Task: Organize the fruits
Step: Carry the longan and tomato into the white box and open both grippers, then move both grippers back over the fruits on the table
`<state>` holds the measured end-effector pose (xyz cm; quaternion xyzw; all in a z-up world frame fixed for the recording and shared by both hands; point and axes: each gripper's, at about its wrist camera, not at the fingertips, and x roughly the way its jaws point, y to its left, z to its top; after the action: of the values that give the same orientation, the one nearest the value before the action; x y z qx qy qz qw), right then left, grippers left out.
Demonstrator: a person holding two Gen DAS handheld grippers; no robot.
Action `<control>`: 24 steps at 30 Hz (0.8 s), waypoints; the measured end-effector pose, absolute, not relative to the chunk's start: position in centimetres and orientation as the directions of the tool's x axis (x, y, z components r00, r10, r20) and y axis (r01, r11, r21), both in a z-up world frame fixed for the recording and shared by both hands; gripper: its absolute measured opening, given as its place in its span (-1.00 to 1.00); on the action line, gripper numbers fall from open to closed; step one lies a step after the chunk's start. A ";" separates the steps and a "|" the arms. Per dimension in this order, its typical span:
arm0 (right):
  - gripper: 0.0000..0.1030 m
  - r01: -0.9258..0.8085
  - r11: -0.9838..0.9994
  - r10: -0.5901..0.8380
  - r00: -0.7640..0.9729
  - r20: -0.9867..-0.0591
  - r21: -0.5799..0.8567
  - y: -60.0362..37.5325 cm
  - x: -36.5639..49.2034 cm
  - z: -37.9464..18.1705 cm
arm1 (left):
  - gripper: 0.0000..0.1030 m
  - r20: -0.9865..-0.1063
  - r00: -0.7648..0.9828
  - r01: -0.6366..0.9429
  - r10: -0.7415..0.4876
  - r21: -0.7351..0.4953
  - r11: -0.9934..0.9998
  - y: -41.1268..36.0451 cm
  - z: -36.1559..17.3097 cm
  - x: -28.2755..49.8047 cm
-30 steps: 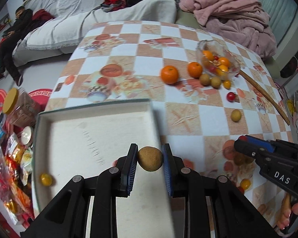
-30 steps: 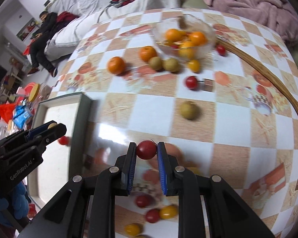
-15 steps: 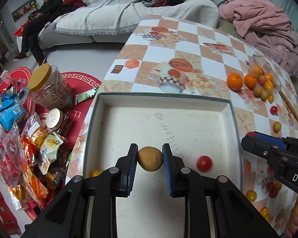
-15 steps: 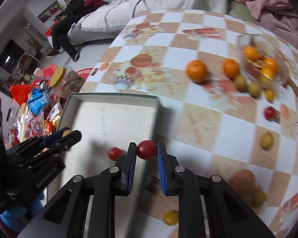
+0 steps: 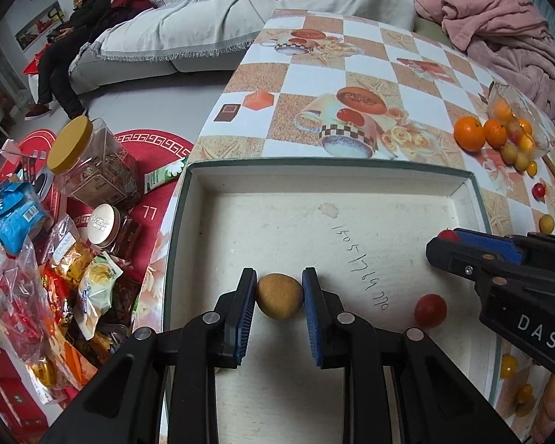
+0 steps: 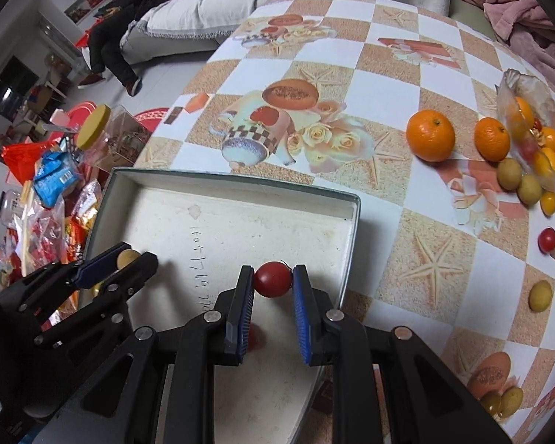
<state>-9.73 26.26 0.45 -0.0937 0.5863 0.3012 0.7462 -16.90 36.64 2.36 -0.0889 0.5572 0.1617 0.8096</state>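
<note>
Holding fruit over the shallow white cardboard tray (image 5: 462,188) on the bench.
Left hand-held gripper (image 5: 279,298) clenched a brown round fruit (image 5: 279,296); right hand-held gripper (image 6: 272,281) clenched a red cherry tomato (image 6: 272,279); only the left view showed another loose red tomato (image 5: 430,310) clearly.

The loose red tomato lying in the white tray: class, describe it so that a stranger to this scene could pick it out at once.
Start at the shallow white tray at the near edge of the checked table. On its floor, right of the handwritten digits, lies a small red tomato. Unlike the red tomato clamped in the right gripper and the brown fruit in the left gripper, nothing holds it.
</note>
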 end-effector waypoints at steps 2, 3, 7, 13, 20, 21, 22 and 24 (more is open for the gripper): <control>-0.55 -0.567 0.798 0.330 0.129 -0.935 0.203 26.5 -9.8 0.2 | -0.48 -0.933 0.319 -0.355 0.168 0.046 0.934 36.6 2.1 -16.9; -0.55 -0.570 0.797 0.326 0.127 -0.937 0.200 26.6 -9.8 0.0 | -0.47 -0.932 0.320 -0.353 0.169 0.049 0.935 36.6 2.0 -17.0; -0.47 -0.585 0.789 0.320 0.128 -0.939 0.189 27.1 -9.9 0.0 | -0.01 -0.931 0.316 -0.346 0.184 0.068 0.936 36.5 1.9 -17.0; -0.14 -0.583 0.786 0.333 0.122 -0.935 0.204 27.3 -9.8 0.2 | 0.44 -0.915 0.343 -0.341 0.213 0.090 0.936 36.4 2.5 -17.3; 0.59 -0.560 0.785 0.414 0.160 -0.896 0.263 26.3 -10.2 2.6 | 0.44 -0.915 0.347 -0.350 0.206 0.077 0.934 36.7 3.1 -17.8; 0.59 -0.550 0.789 0.423 0.166 -0.891 0.273 25.9 -10.1 3.0 | 0.44 -0.914 0.348 -0.347 0.209 0.082 0.934 36.6 3.2 -17.9; 0.59 -0.541 0.793 0.429 0.172 -0.887 0.279 25.6 -10.1 3.3 | 0.44 -0.913 0.351 -0.342 0.210 0.084 0.936 36.5 3.5 -17.9; 0.59 -0.519 0.808 0.430 0.193 -0.882 0.280 24.4 -10.0 3.9 | 0.44 -0.911 0.358 -0.332 0.207 0.083 0.940 36.1 3.9 -17.9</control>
<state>-10.02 24.41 3.89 -0.0399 0.5558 0.3074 0.7714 -17.93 36.10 3.86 -0.0576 0.5425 0.1639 0.8219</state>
